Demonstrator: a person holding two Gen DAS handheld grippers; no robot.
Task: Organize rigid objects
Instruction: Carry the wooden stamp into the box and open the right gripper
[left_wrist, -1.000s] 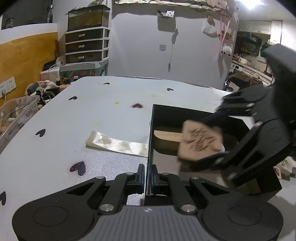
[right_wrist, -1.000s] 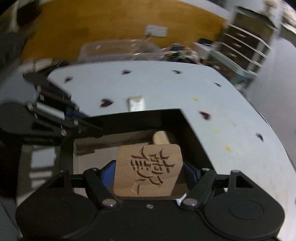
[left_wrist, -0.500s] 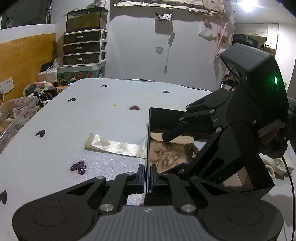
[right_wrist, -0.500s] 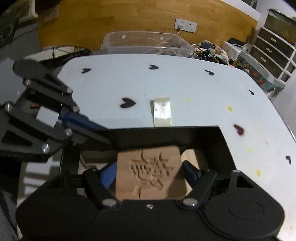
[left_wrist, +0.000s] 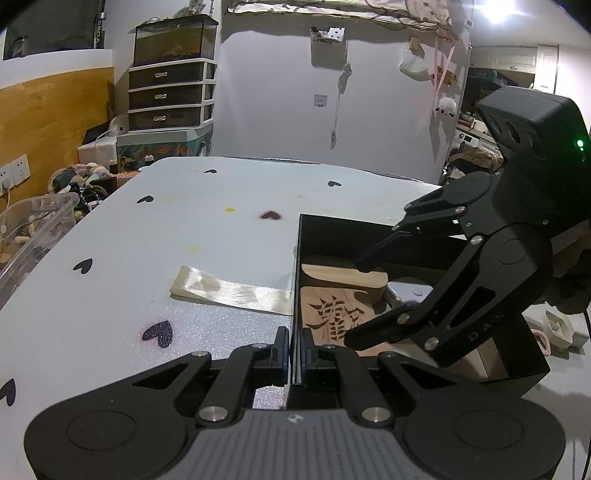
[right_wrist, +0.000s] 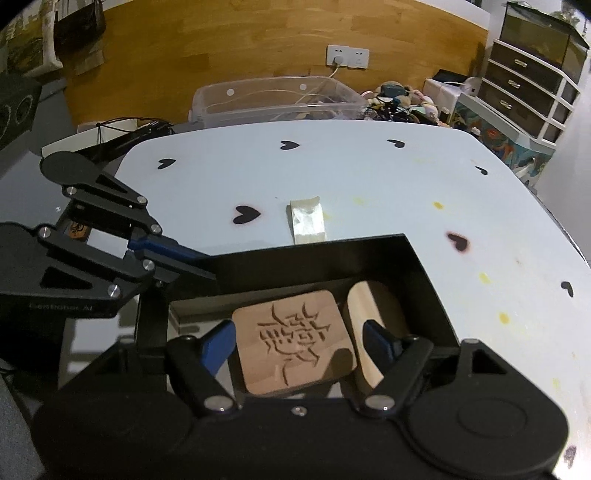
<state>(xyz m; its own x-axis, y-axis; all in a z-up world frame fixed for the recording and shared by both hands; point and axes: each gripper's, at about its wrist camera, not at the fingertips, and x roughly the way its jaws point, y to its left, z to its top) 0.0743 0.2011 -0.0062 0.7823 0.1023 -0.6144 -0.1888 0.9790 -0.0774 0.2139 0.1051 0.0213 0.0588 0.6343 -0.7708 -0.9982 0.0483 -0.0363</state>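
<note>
A black open box (left_wrist: 369, 230) (right_wrist: 314, 258) stands on the white table. Inside it lies a square wooden coaster with a carved character (right_wrist: 293, 338) (left_wrist: 328, 312), next to a pale wooden piece (right_wrist: 365, 306) (left_wrist: 343, 273). My right gripper (right_wrist: 299, 338) is open inside the box, its blue pads (right_wrist: 218, 341) apart on either side of the coaster without touching it. It also shows in the left wrist view (left_wrist: 354, 299). My left gripper (left_wrist: 294, 349) is shut on the box's left wall, seen too in the right wrist view (right_wrist: 207, 269).
A glossy cream strip (left_wrist: 229, 291) (right_wrist: 308, 223) lies on the table beside the box. A clear plastic bin (right_wrist: 273, 98) sits past the table's edge. Drawers (left_wrist: 170, 96) stand by the far wall. Heart stickers dot the table (left_wrist: 184, 221).
My right gripper lowered the carved coaster into the box, then opened and let it go; it now lies flat. My left gripper stayed clamped on the box wall.
</note>
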